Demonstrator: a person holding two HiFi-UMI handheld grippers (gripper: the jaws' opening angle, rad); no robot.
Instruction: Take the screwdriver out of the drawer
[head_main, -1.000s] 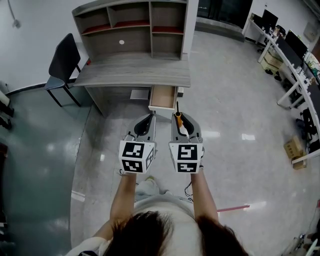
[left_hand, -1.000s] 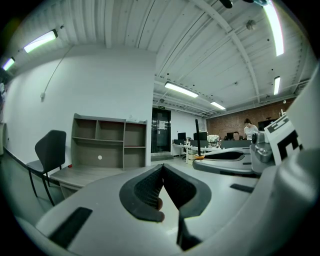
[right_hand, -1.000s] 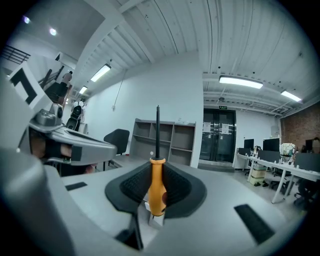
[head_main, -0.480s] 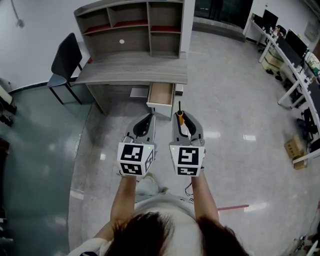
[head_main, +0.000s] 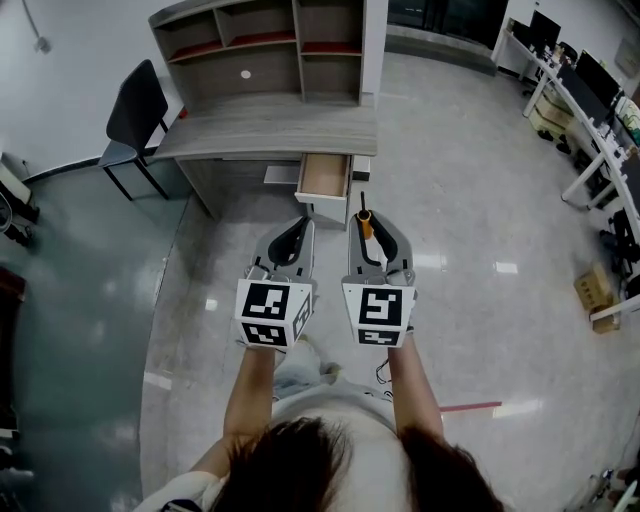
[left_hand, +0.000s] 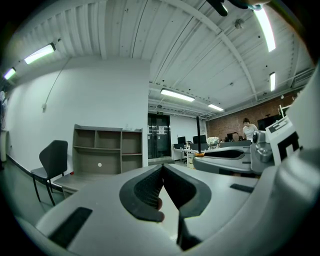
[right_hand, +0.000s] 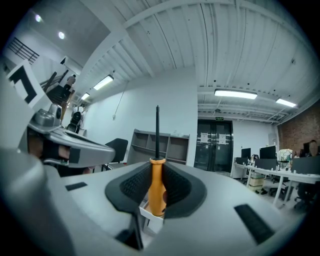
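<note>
With the screwdriver (right_hand: 157, 192) clamped by its orange handle in the right gripper (head_main: 366, 216), just in front of the open, seemingly empty drawer (head_main: 325, 175), and the left gripper (head_main: 298, 226) pinched together on nothing, removal looks done; next probably comes setting it down.

Screwdriver (right_hand: 157, 190): orange handle, black shaft. Left gripper (head_main: 298, 228) and right gripper (head_main: 366, 228): grey bodies, black ribbed pads, white cubes with black square markers. Drawer (head_main: 325, 176) pale tan inside; desk (head_main: 270, 128) grey wood-grain; chair (head_main: 133, 105) black.
</note>
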